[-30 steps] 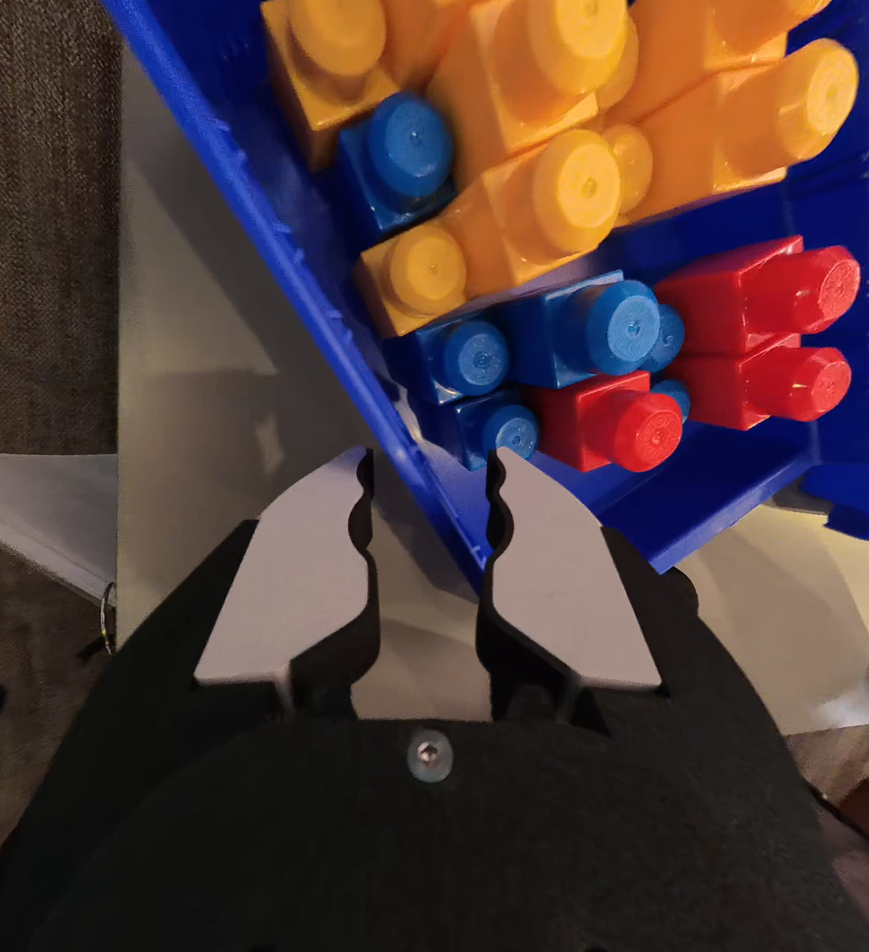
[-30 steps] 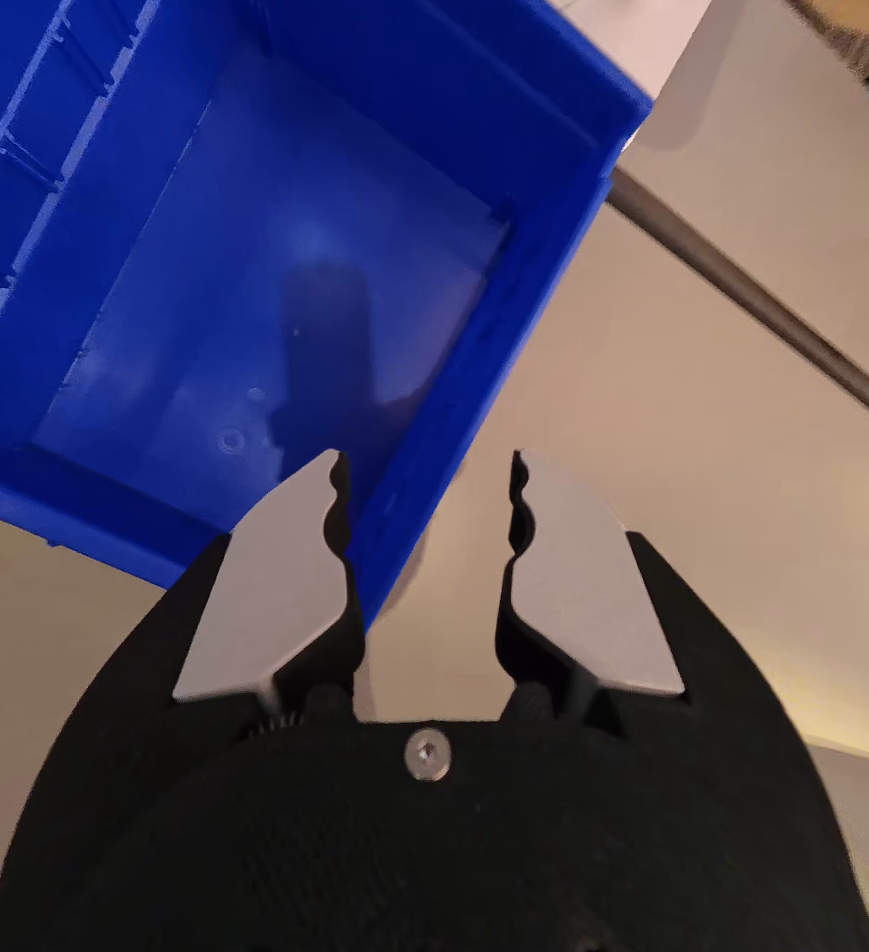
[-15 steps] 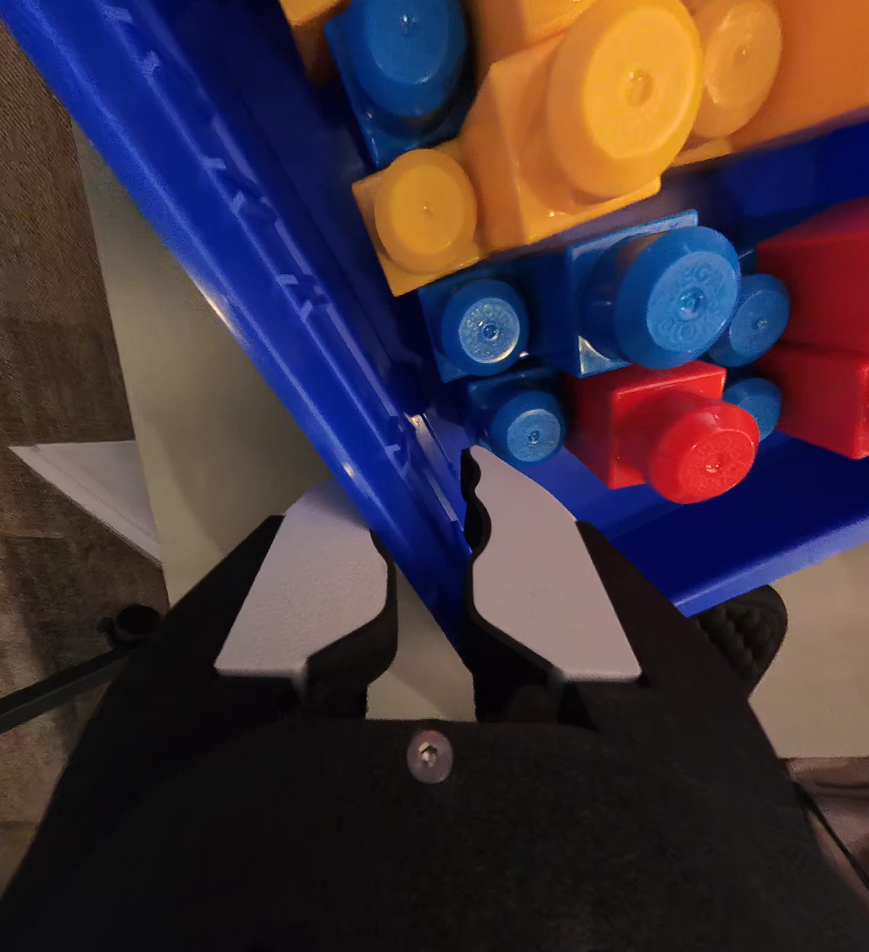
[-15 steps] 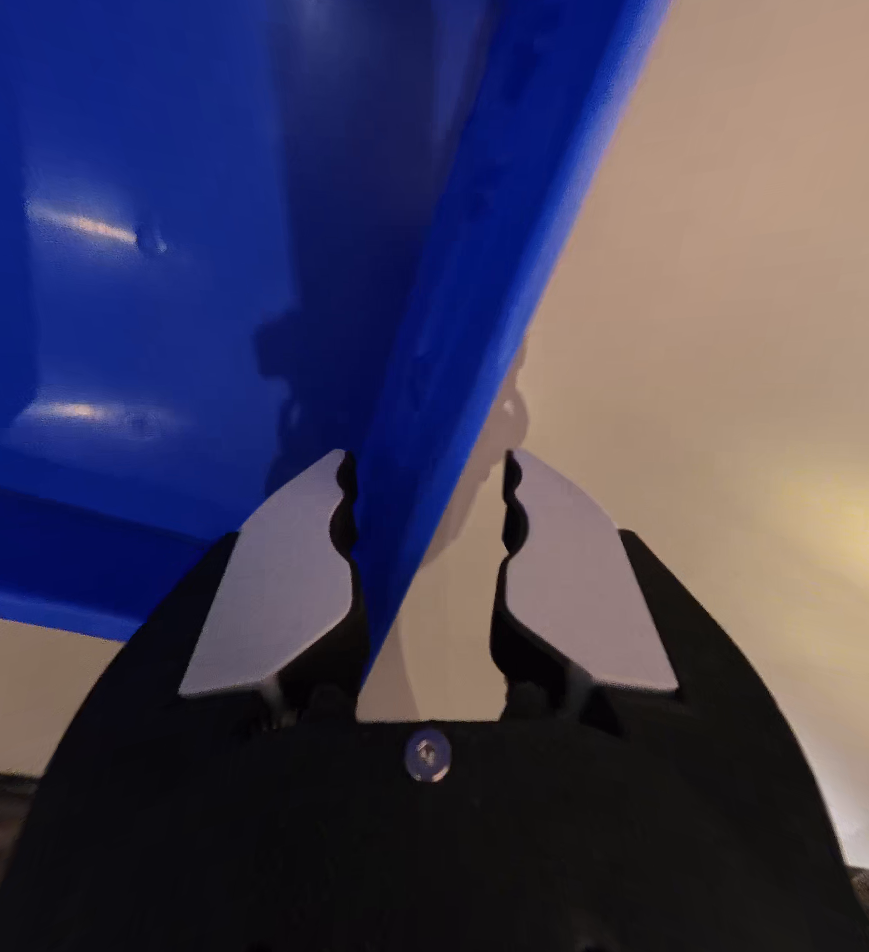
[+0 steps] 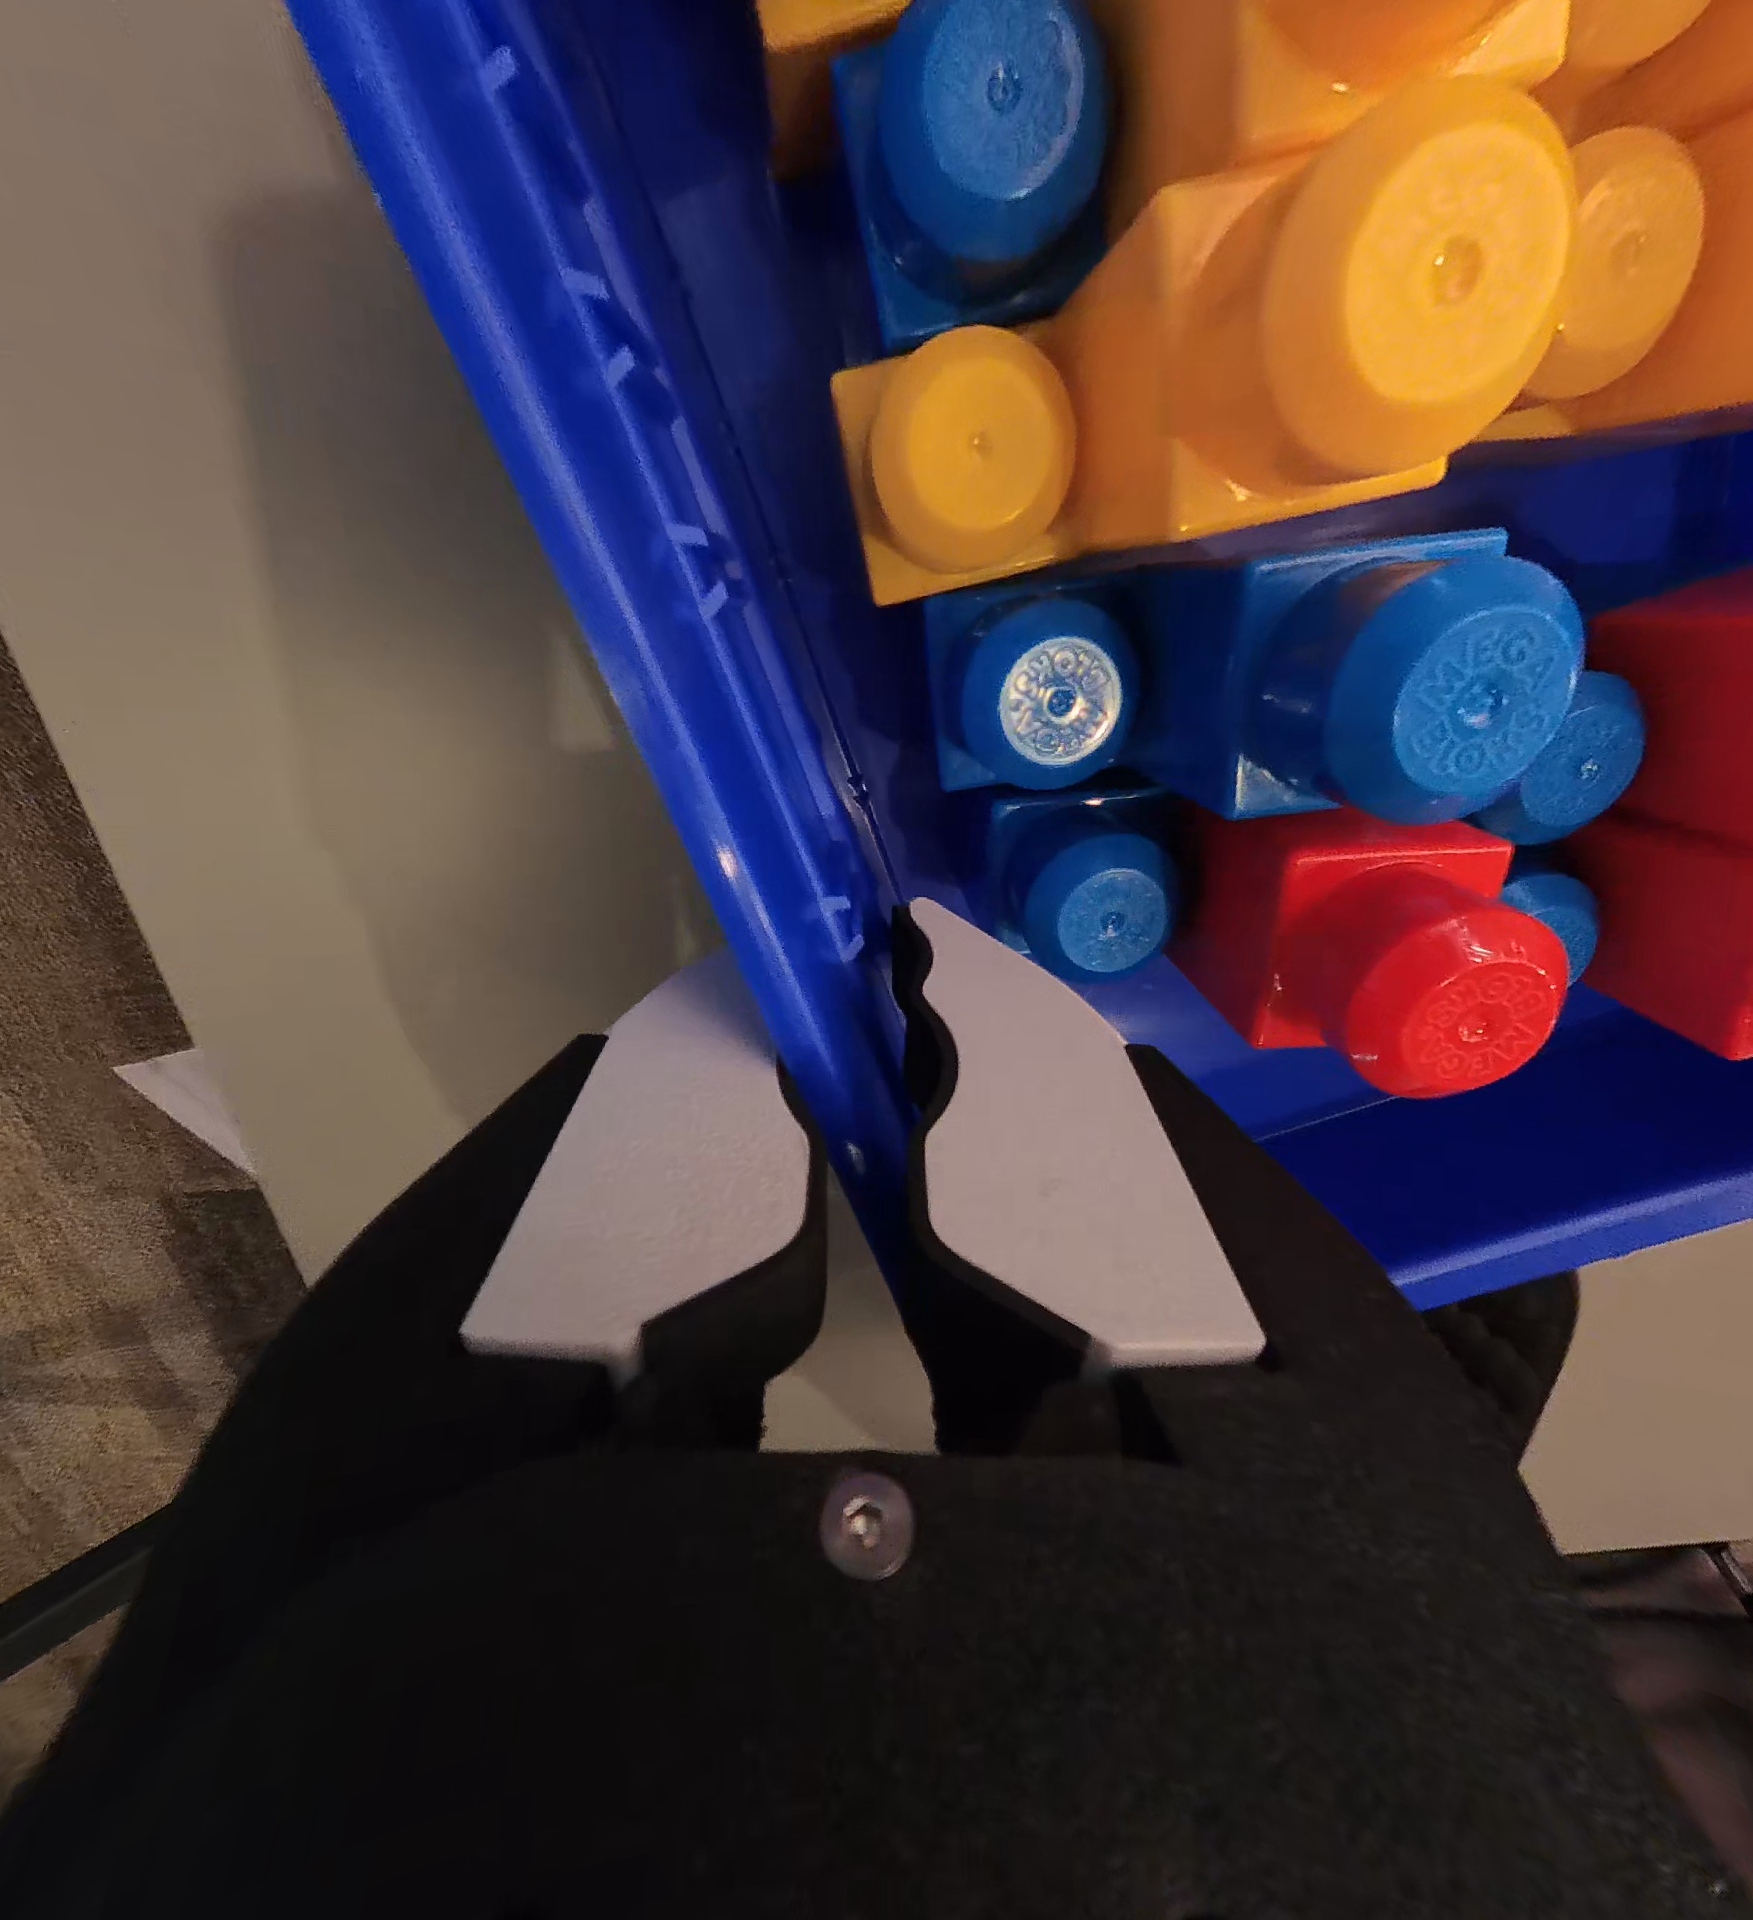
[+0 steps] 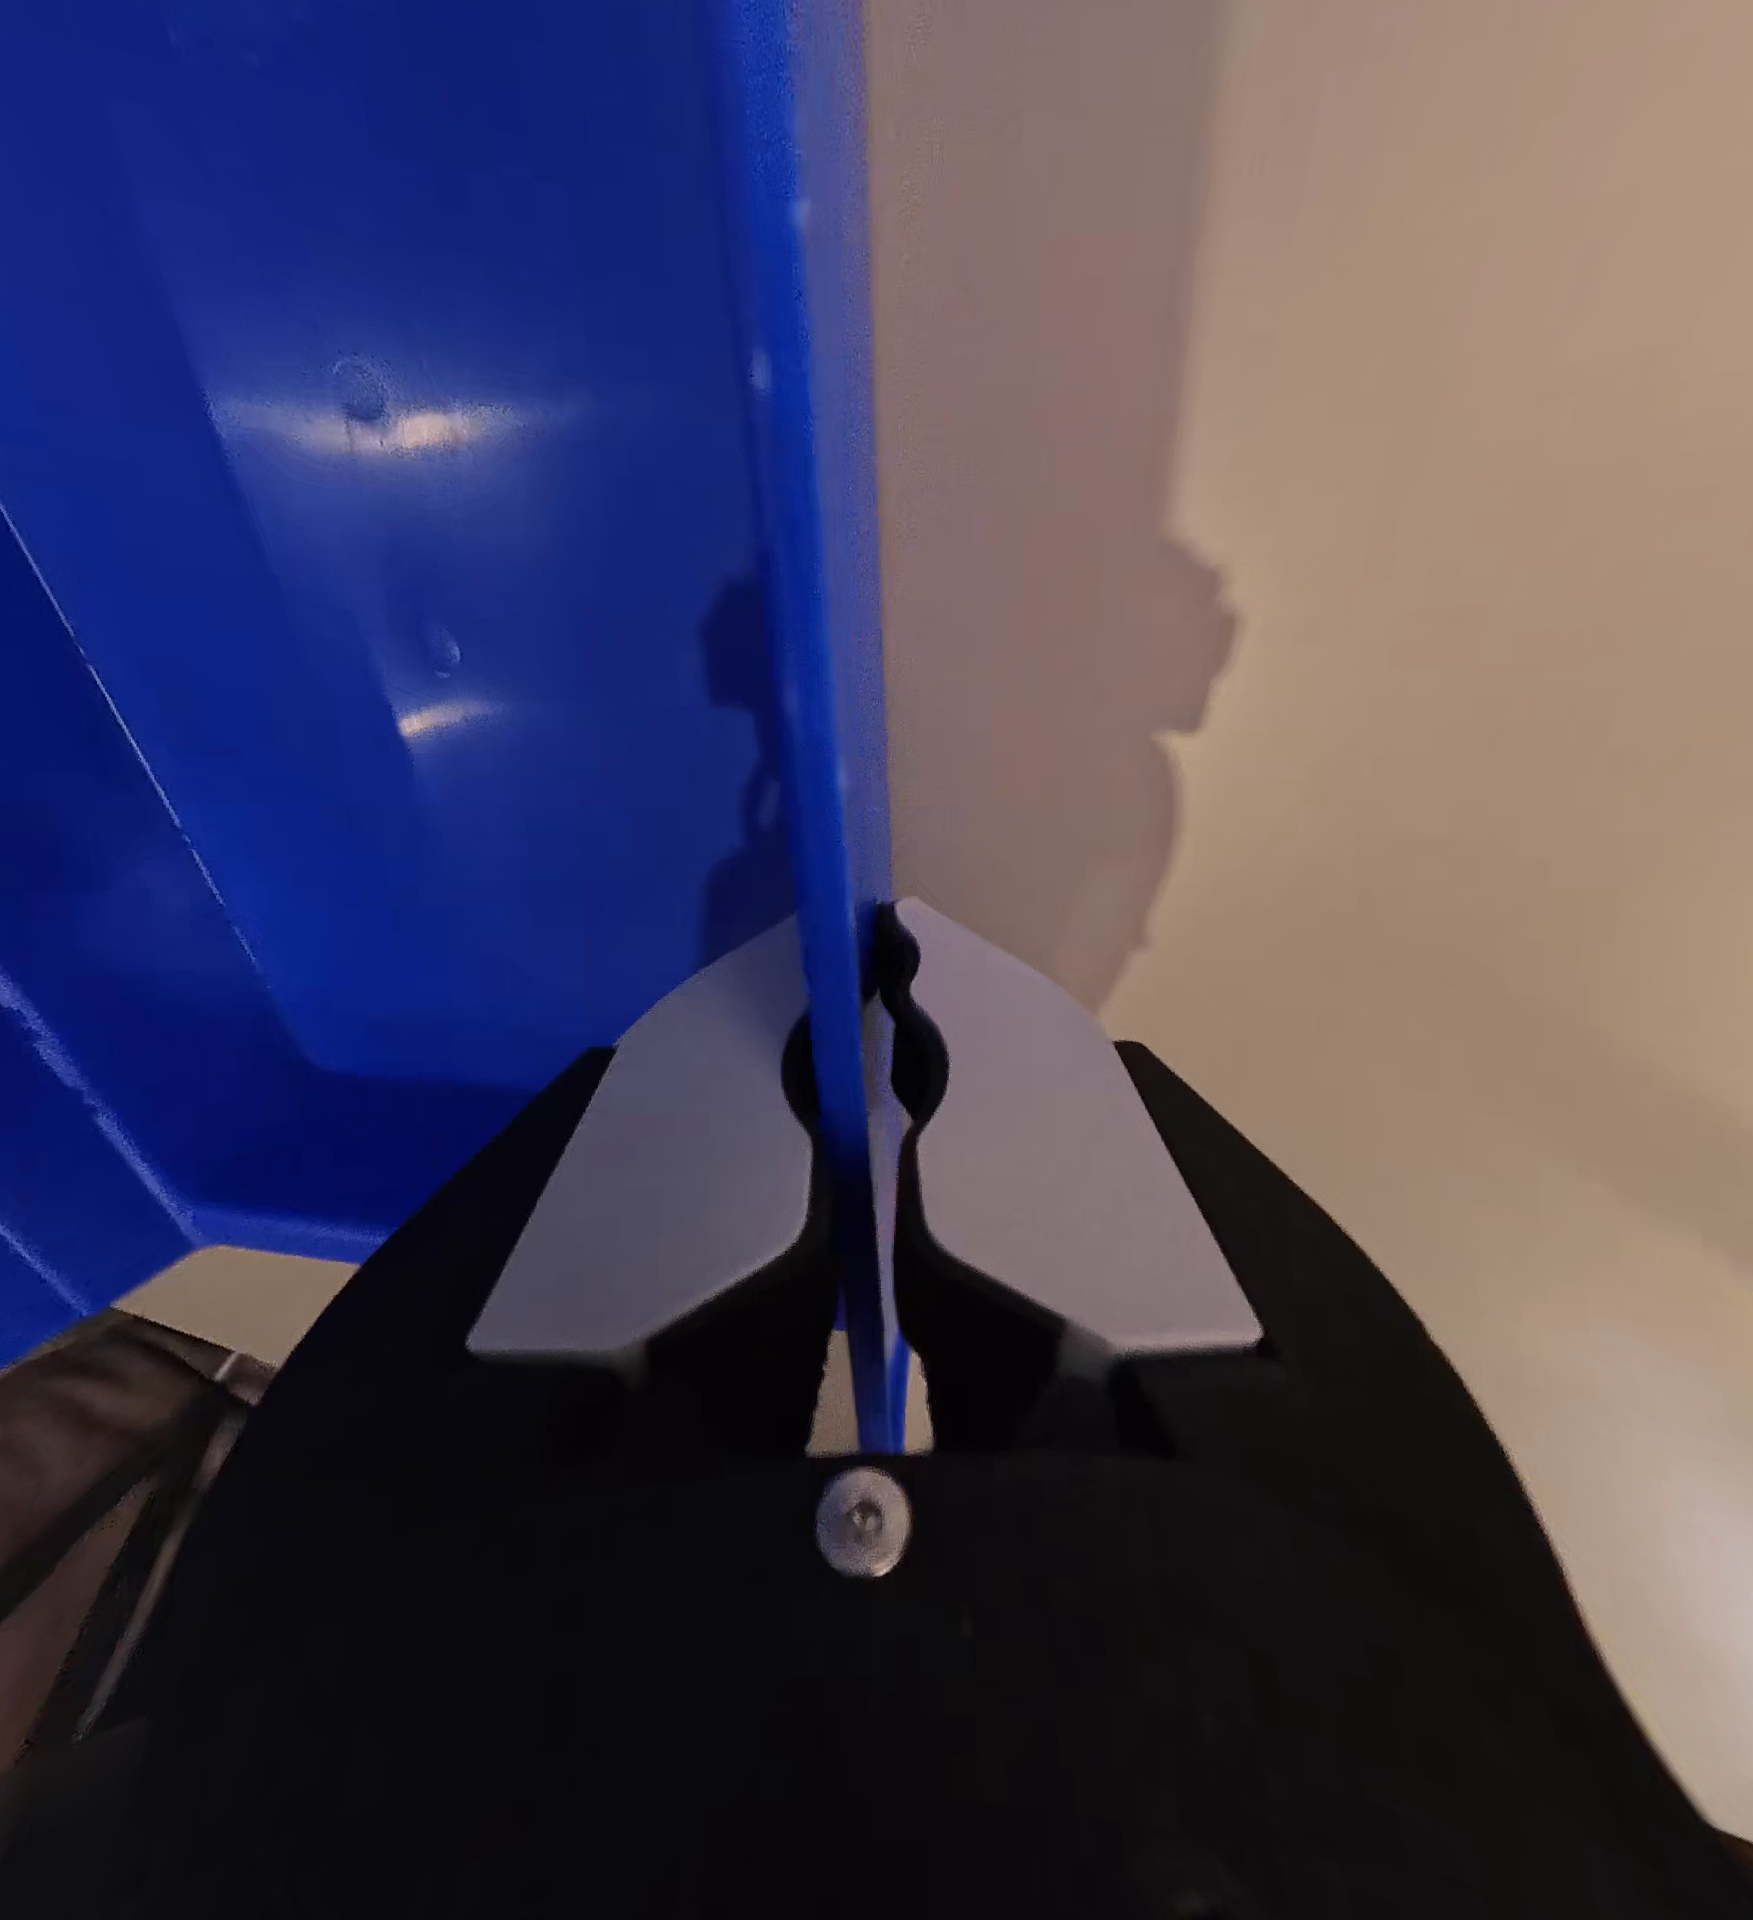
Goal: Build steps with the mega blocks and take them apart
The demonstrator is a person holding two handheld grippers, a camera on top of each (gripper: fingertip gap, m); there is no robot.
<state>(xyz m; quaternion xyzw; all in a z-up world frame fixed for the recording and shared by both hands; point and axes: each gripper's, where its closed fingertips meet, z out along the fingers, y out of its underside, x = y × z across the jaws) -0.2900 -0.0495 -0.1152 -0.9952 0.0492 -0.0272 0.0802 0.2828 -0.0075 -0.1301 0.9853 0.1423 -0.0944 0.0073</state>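
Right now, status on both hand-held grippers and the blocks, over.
Left hand-held gripper shut on blue bin wall. Right hand-held gripper shut on empty bin wall. Mega blocks all inside, none built. Nothing in the way.

A pale, off-white tabletop (image 5: 259, 582) carries a blue plastic bin (image 5: 643, 436) toward one o'clock in the left wrist view; another blue bin (image 6: 363, 623) stands at eleven o'clock in the right.

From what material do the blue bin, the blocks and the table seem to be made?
Blue bin: likely hard moulded plastic, glossy; thin wall with raised ribs and light streaks. Blocks: smooth plastic, slightly shiny, with moulded round studs. Table: pale, matte, even surface; laminate or painted board, I cannot tell which.
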